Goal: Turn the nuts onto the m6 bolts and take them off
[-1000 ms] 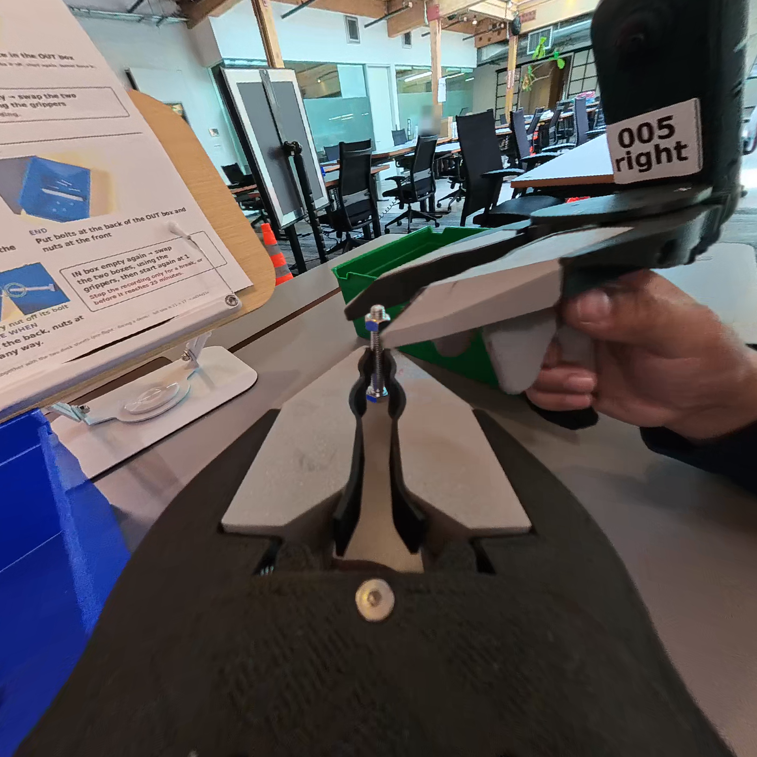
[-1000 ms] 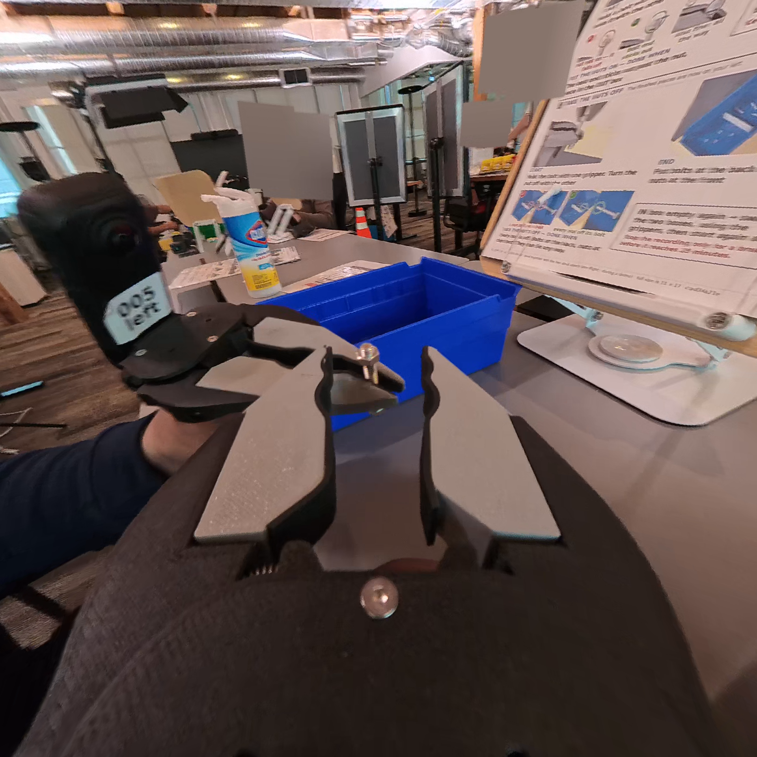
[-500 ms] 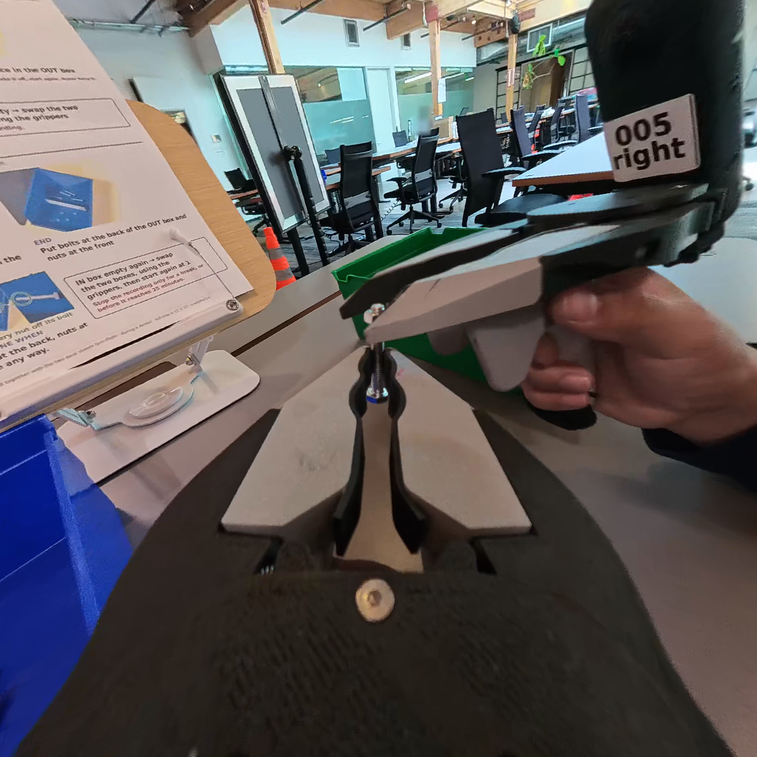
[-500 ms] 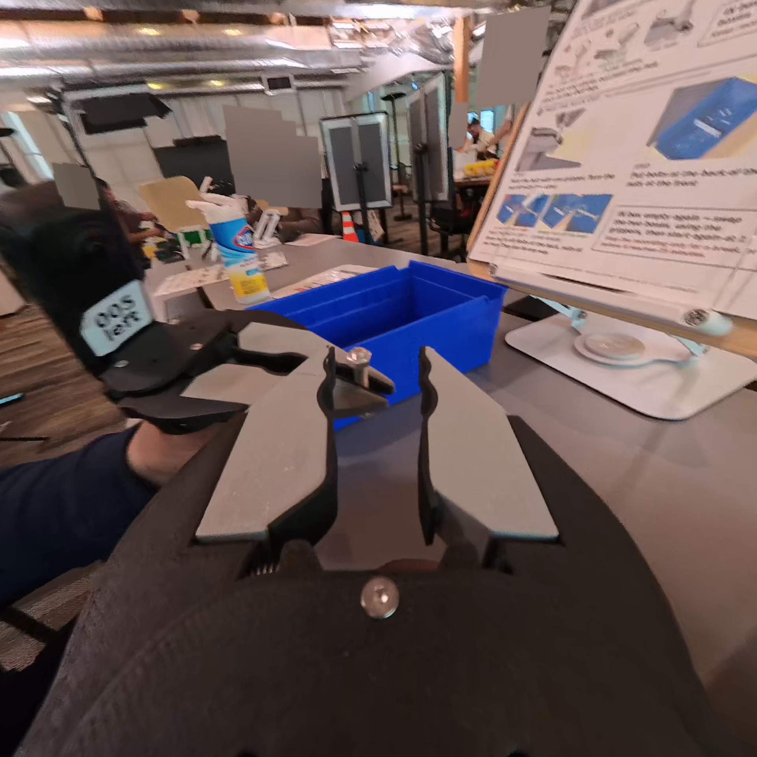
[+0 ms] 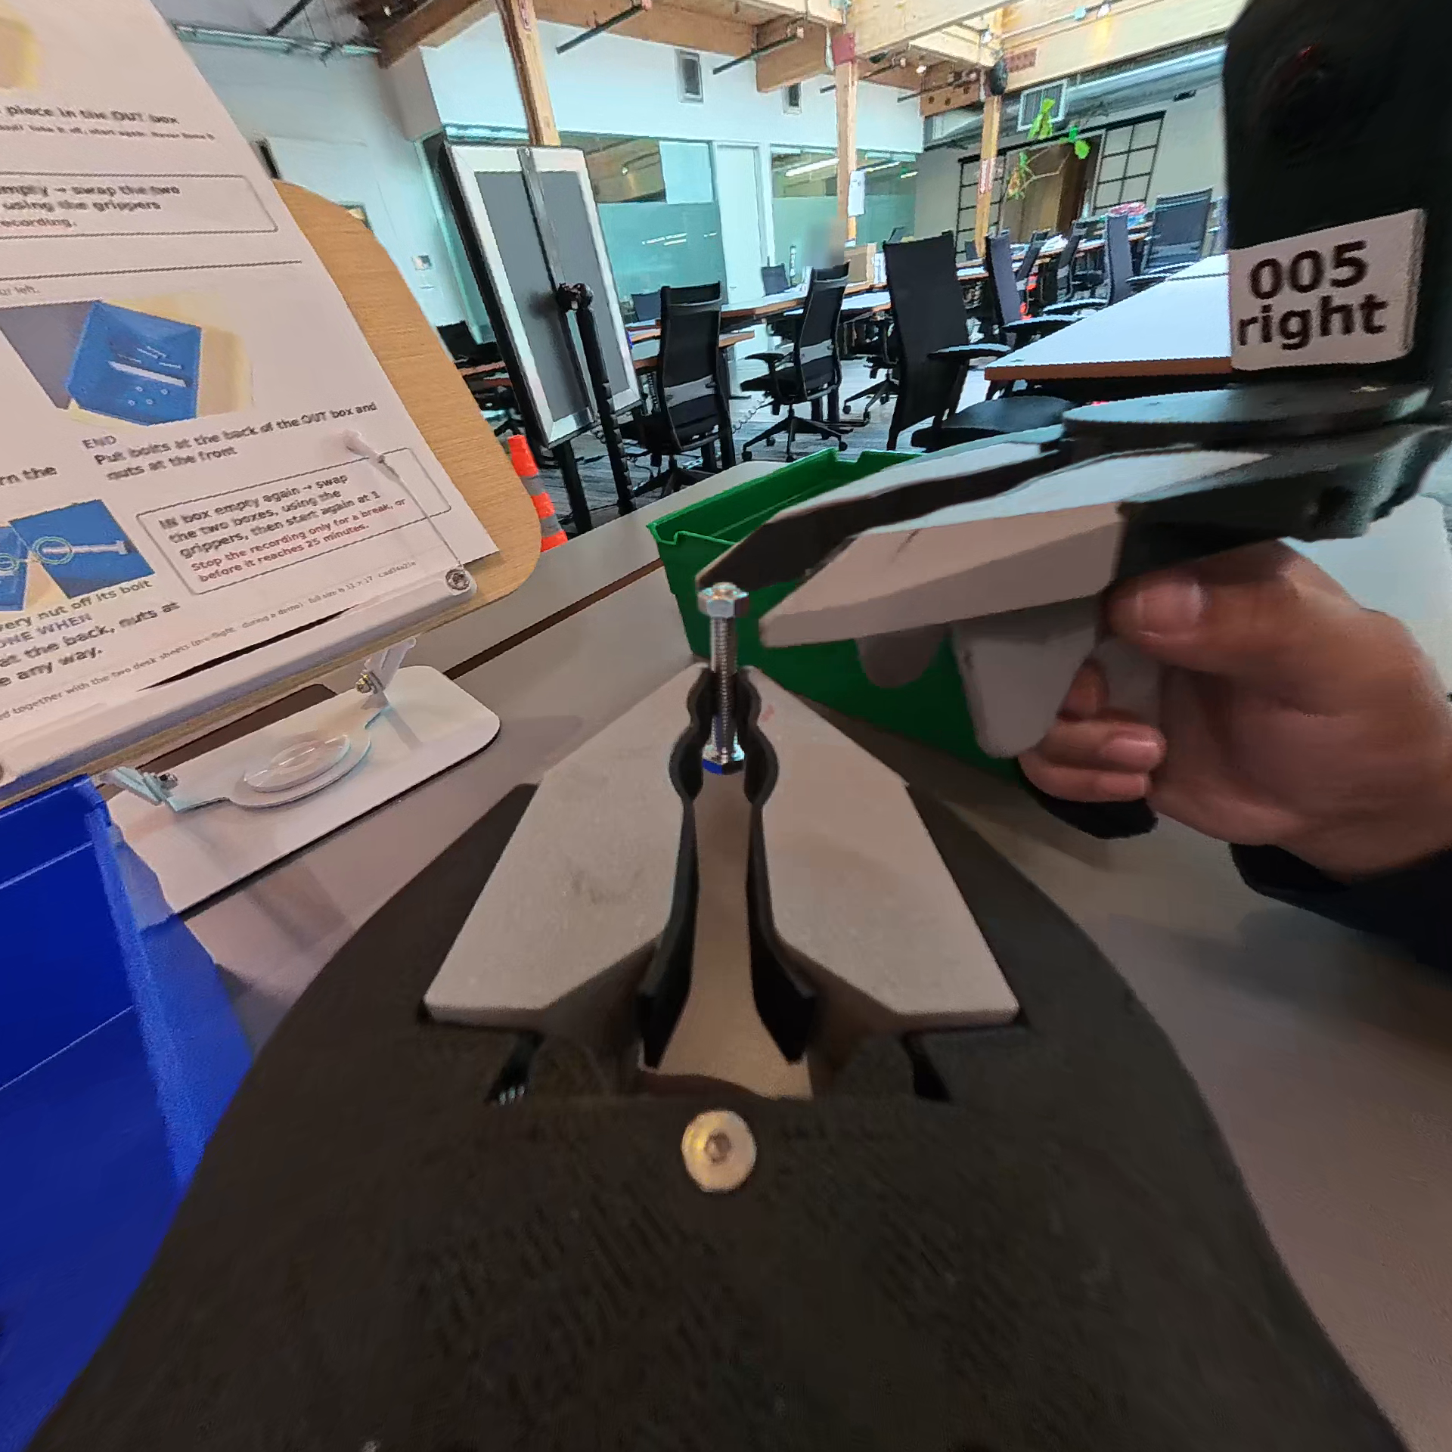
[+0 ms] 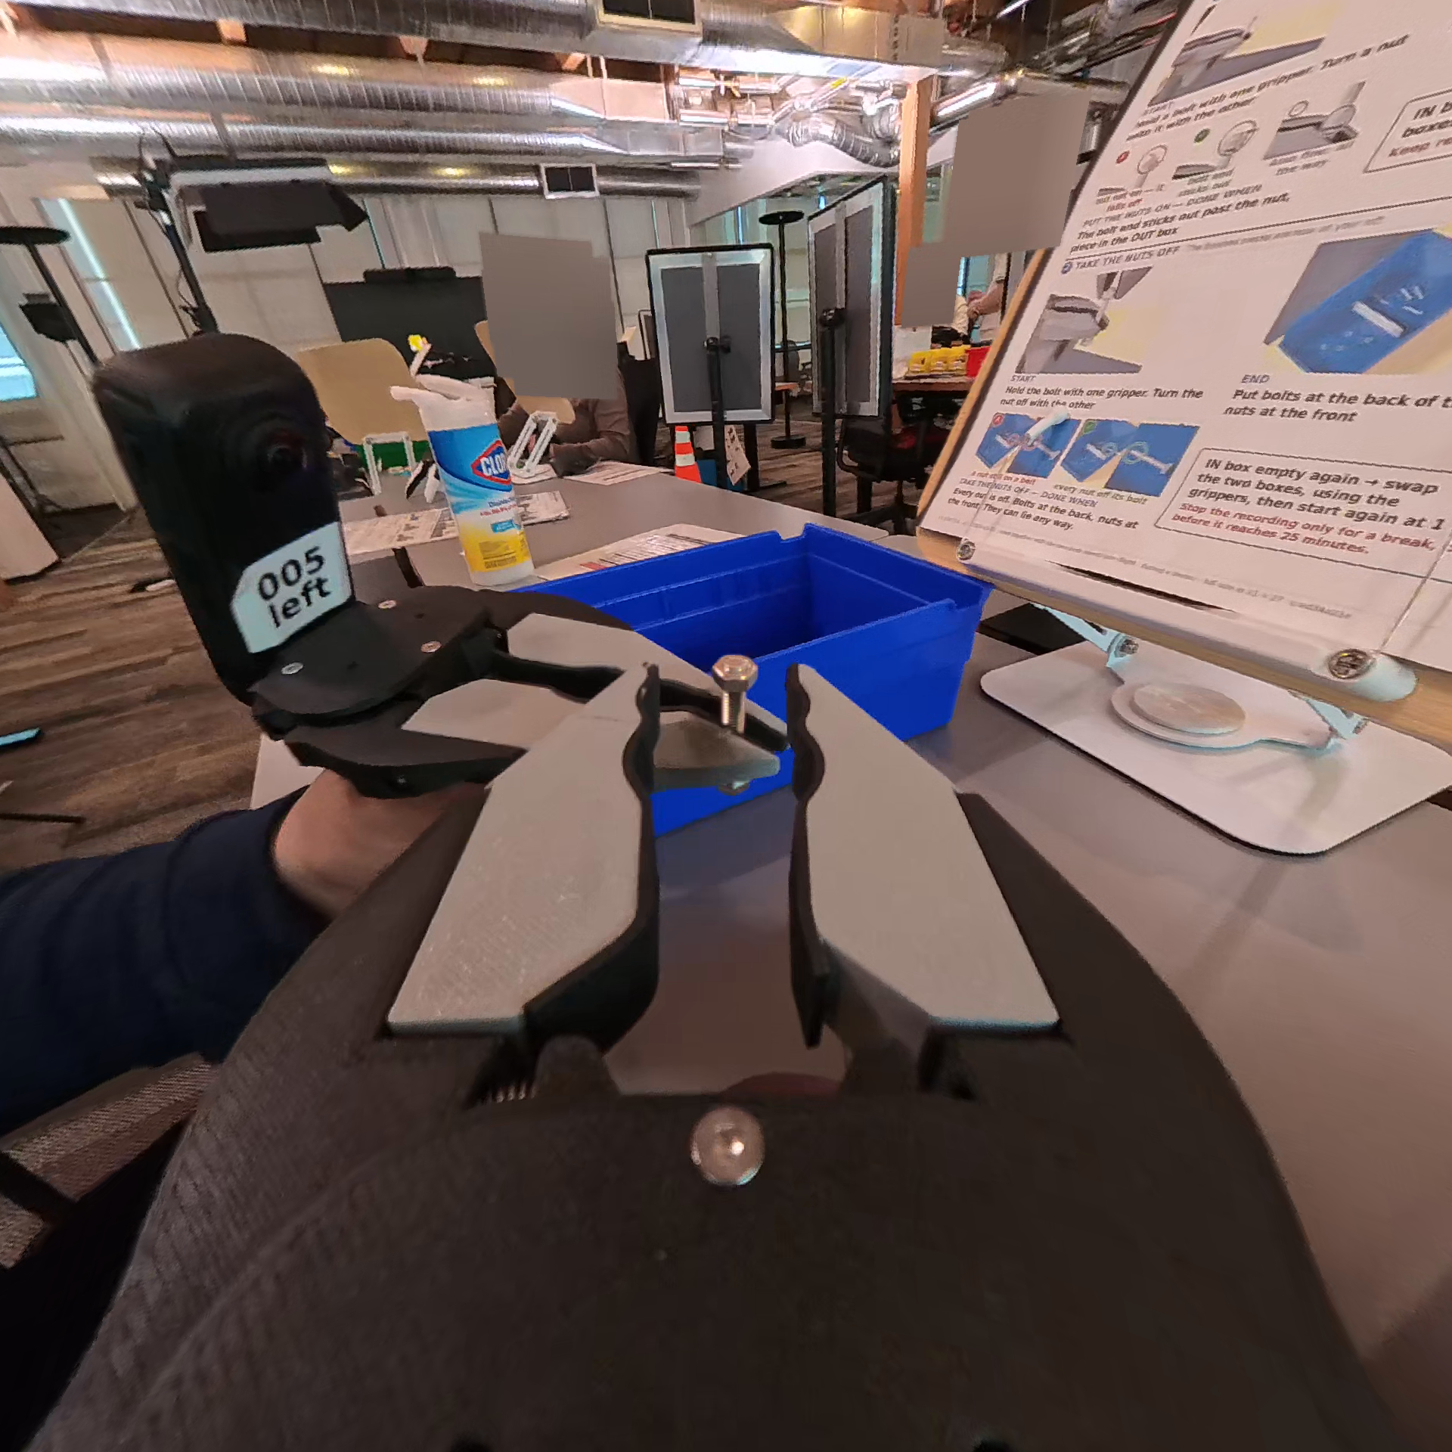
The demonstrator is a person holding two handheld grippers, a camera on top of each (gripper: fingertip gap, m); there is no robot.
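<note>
My left gripper point(image 5: 723, 707) is shut on a silver M6 bolt point(image 5: 723, 660) and holds it upright above the grey table. The hex head point(image 5: 723, 603) is on top. A nut point(image 5: 723, 750) sits low on the thread, in the hollow between the fingers. My right gripper point(image 6: 719, 695) is open and empty, with its fingertips on either side of the bolt head point(image 6: 735, 674) without touching it. In the left wrist view the right gripper point(image 5: 738, 609) comes in from the right at head height. In the right wrist view the left gripper point(image 6: 707, 746) comes in from the left.
A blue bin point(image 6: 786, 597) stands behind the bolt on the grey table point(image 6: 1178, 943); it also shows in the left wrist view point(image 5: 63, 1021). A green bin point(image 5: 786, 503) is behind the right gripper. An instruction board on a white stand point(image 6: 1257, 393) and a wipes canister point(image 6: 479, 487) stand further back. My two grippers' fingertips are within a few centimetres of each other.
My right gripper has shifted a little, so the bolt head now sits centred between its open fingers and shows clear in the left wrist view. My left gripper has held still.
</note>
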